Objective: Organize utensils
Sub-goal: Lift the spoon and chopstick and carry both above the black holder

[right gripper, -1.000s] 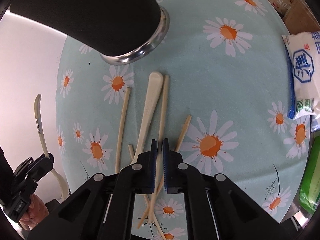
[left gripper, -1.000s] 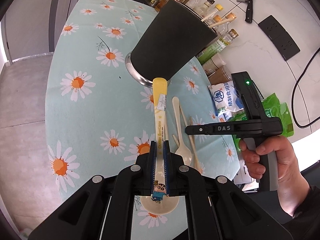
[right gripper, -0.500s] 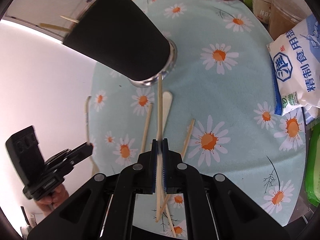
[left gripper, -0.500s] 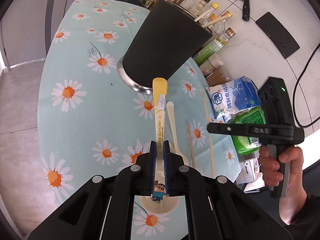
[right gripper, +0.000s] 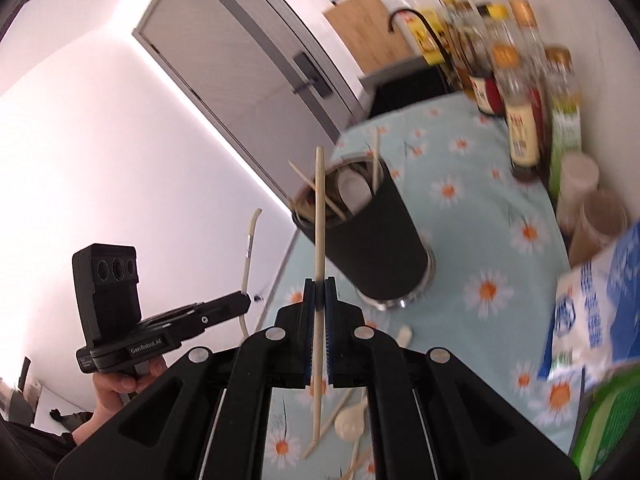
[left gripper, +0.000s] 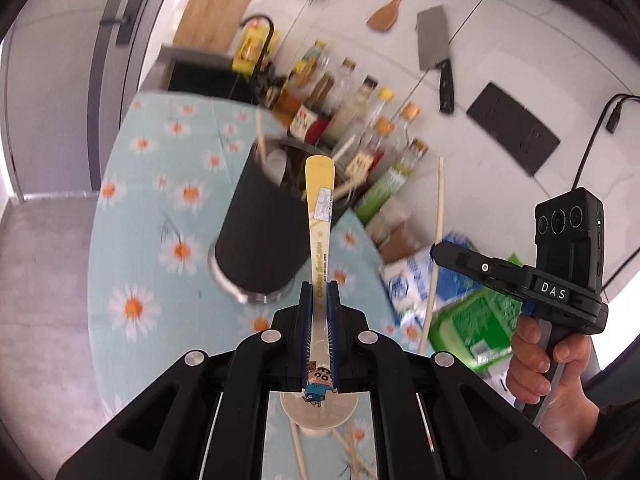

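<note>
My left gripper [left gripper: 319, 294] is shut on a cream spoon [left gripper: 319, 220] with a yellow printed handle, held up in front of the black utensil holder [left gripper: 264, 232]. My right gripper [right gripper: 319, 292] is shut on a wooden chopstick [right gripper: 319, 216], held upright just left of the holder [right gripper: 372, 232]. The holder stands on the daisy tablecloth [right gripper: 480, 216] and has chopsticks and a white spoon inside. The right gripper [left gripper: 440, 254] with its chopstick [left gripper: 438, 216] shows in the left wrist view. The left gripper [right gripper: 246, 302] shows in the right wrist view. A white spoon [right gripper: 352, 420] and several chopsticks lie on the cloth below.
Sauce and oil bottles [left gripper: 360, 120] line the back of the table. A blue and white salt bag [right gripper: 592, 300] and a green packet [left gripper: 476, 328] lie at the right. A cleaver [left gripper: 436, 48] and wooden spatula [left gripper: 390, 8] hang on the wall.
Both grippers have risen and tilted up from the cloth toward the holder's rim. The right gripper closed on a chopstick and lifted it. The left still holds the spoon.
</note>
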### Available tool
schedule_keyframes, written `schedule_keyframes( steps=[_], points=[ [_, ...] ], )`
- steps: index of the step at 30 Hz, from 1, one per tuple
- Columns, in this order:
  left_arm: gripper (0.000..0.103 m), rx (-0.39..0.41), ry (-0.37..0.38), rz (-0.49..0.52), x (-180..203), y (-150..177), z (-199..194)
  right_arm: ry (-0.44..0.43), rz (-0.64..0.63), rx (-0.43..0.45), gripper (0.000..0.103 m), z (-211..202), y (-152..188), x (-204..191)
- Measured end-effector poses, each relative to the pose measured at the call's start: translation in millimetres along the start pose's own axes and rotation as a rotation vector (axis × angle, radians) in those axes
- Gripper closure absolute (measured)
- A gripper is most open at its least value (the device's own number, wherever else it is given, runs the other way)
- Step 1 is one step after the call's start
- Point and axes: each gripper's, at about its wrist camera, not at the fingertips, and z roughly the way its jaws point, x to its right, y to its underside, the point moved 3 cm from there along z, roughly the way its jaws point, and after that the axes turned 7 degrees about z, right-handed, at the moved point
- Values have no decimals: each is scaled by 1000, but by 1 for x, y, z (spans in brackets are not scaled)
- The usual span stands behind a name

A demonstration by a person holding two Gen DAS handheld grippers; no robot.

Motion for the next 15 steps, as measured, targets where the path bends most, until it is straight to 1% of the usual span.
schedule_keyframes(
  steps=[2, 3, 5, 8, 10, 12, 15],
  points=[
    [97, 42, -13, 1, 3, -13, -3, -16, -15, 20, 97, -2, -14, -2],
    [97, 65, -36, 1, 4, -19, -3, -31, -17, 30, 97, -2, -22, -3],
    [97, 90, -57, 1, 4, -28, -4, -67, -18, 54, 97, -2, -37, -4],
    [97, 139, -90, -9, 3, -45, -3, -86, -31, 98, 97, -2, -67, -7],
    [97, 186, -104, -8, 4, -60, -3, -100, -35, 129, 97, -7, -79, -10],
    [97, 231, -120, 11, 8, -74, -4, -103, -51, 171, 97, -6, -98, -12],
    [97, 297, -135, 41, 14, -92, -3, -111, -66, 229, 97, -5, -118, -16]
  ],
)
